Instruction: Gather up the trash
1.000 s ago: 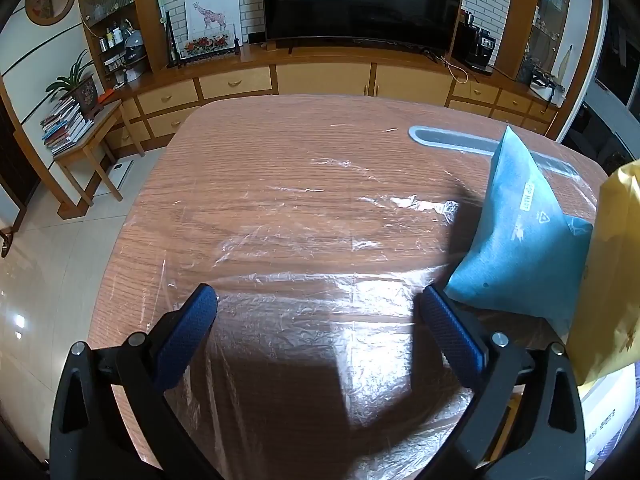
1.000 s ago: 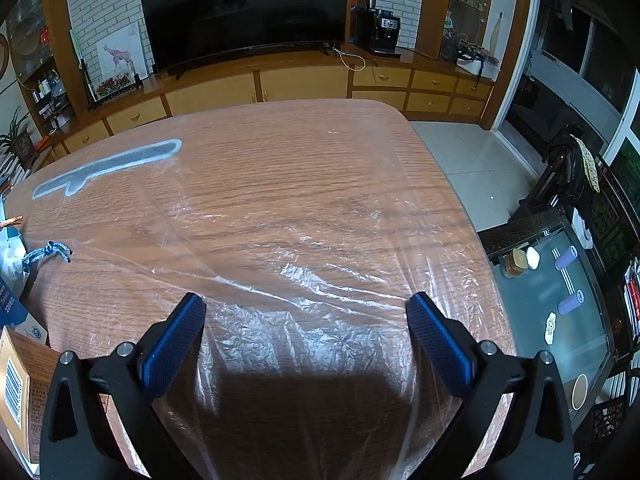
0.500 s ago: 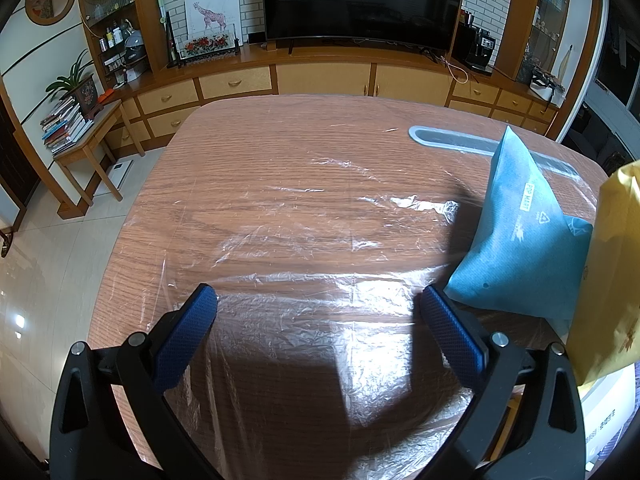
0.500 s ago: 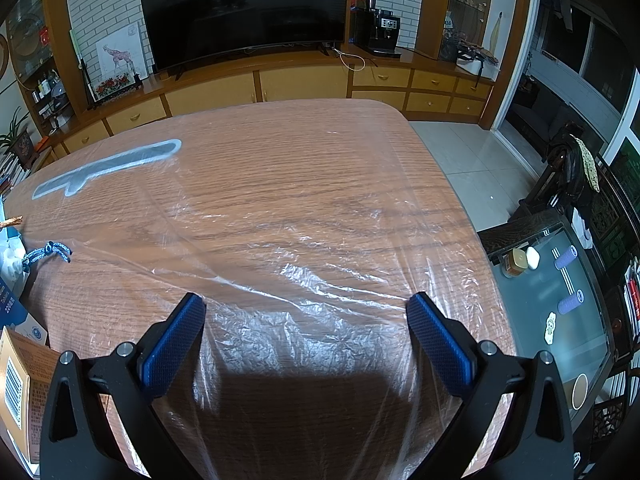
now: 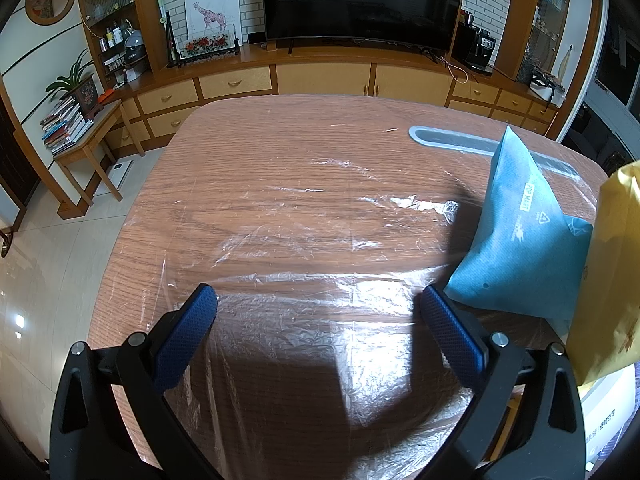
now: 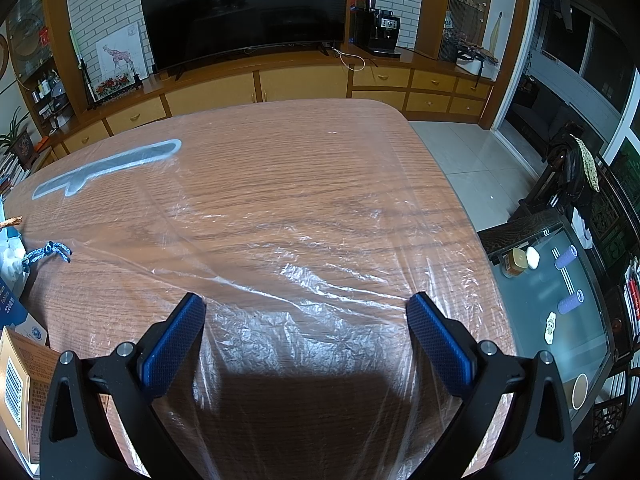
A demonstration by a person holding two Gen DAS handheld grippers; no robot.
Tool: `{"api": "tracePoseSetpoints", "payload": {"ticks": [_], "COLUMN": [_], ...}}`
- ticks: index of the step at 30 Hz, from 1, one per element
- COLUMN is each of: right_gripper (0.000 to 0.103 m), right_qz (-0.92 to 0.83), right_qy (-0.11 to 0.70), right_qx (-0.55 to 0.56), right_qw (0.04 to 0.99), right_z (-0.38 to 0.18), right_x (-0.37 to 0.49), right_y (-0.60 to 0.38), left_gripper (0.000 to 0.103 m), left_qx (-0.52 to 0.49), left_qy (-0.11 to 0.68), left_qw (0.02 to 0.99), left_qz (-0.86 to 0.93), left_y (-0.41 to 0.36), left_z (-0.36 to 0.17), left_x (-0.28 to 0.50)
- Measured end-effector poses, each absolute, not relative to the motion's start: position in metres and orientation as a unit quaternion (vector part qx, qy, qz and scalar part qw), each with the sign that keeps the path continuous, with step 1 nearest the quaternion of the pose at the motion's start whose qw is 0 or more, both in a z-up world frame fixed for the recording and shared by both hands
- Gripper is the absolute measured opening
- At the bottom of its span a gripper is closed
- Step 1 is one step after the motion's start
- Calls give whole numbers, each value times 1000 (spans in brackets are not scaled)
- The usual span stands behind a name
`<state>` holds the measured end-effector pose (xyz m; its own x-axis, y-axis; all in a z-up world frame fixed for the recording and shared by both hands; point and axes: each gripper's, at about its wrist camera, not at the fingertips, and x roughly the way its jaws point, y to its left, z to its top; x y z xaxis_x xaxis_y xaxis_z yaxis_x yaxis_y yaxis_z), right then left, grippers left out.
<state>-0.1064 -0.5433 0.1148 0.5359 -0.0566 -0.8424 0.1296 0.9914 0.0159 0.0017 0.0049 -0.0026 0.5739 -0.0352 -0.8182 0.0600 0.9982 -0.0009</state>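
Note:
A wooden table [image 5: 280, 152] is covered by a clear plastic sheet [image 5: 320, 240]. A light blue fabric bag [image 5: 520, 232] stands at the right of the left wrist view, with a yellow paper bag [image 5: 608, 272] just in front of it. My left gripper [image 5: 318, 320] is open and empty above the sheet, its right finger close to the blue bag. My right gripper [image 6: 306, 320] is open and empty above crumpled sheet [image 6: 304, 280]. At the left edge of the right wrist view lie a blue cord [image 6: 48, 250] and a printed cardboard box [image 6: 20, 380].
A grey strip [image 6: 108, 166] lies under the sheet at the table's far side. A TV cabinet [image 5: 320, 76] runs along the far wall. A side table with books [image 5: 72, 128] stands left. A glass coffee table [image 6: 560, 300] sits low on the right.

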Motion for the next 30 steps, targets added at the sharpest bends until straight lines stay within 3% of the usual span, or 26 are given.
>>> {"api": "tracePoseSetpoints", "payload": {"ticks": [23,30], "right_gripper": [99,99], "right_qz": [-66,-75], "right_qy": [494,455], "right_qx": [45,130], "right_qw": [866,878], "right_z": [112,160], "right_x": [-97,-133], "right_y": [-552,-569], "left_gripper": [102,101], "left_qx": [13,-19], "left_qy": [465,411], "left_qw": [885,910], "left_qz": [-23,-40], "left_y": [7,26], "left_z": [0,49], "left_x": [2,-25]}}
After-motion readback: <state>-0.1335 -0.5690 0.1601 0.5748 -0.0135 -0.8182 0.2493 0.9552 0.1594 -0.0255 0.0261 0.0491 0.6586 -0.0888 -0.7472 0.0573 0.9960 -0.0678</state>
